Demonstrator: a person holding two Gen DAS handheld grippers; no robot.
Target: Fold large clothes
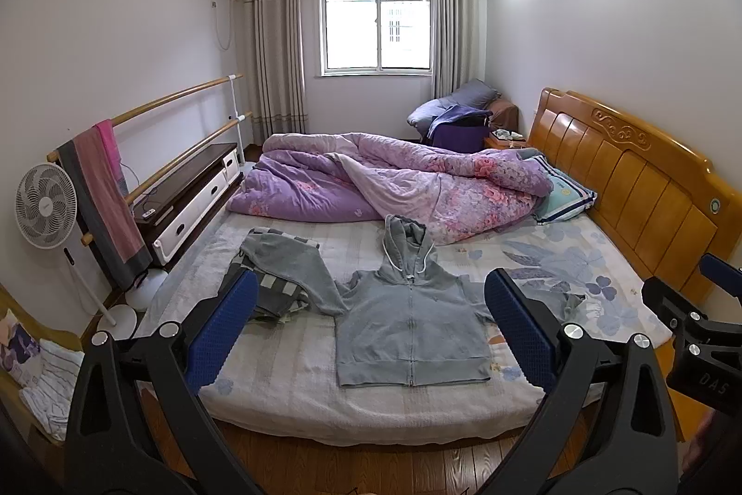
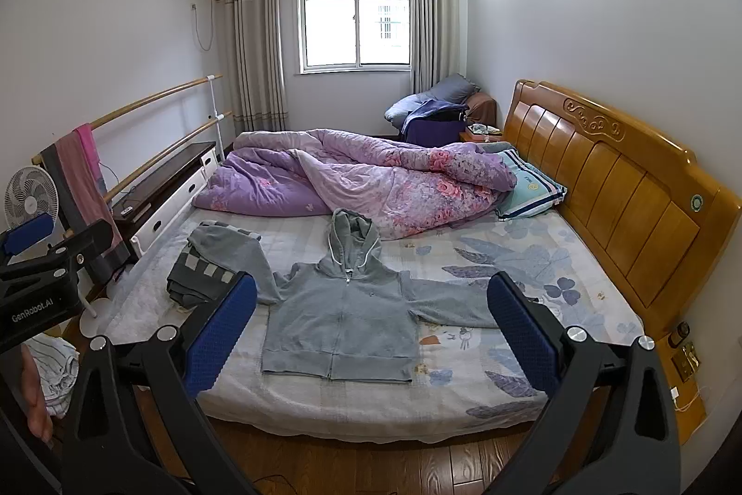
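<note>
Only the right wrist view shows the grey zip-up hooded sweatshirt's point(image 2: 341, 318) right sleeve fully outstretched. The sweatshirt lies flat on the floral-sheeted bed point(image 2: 463, 397), beyond both spread, empty tongs: left gripper point(image 1: 371, 332), right gripper point(image 2: 371, 332). Bare sheet borders its hem; a folded grey striped garment point(image 2: 204, 277) lies just beside its left sleeve.

A soft, matt grey fleece hoodie point(image 1: 410, 337) is spread on a printed cotton sheet point(image 1: 556, 263). A glossy varnished orange wooden headboard point(image 1: 640, 170) is seen behind; the dimpled blue rubber pads point(image 2: 218, 337) (on matt black plastic fingers) look rough.
</note>
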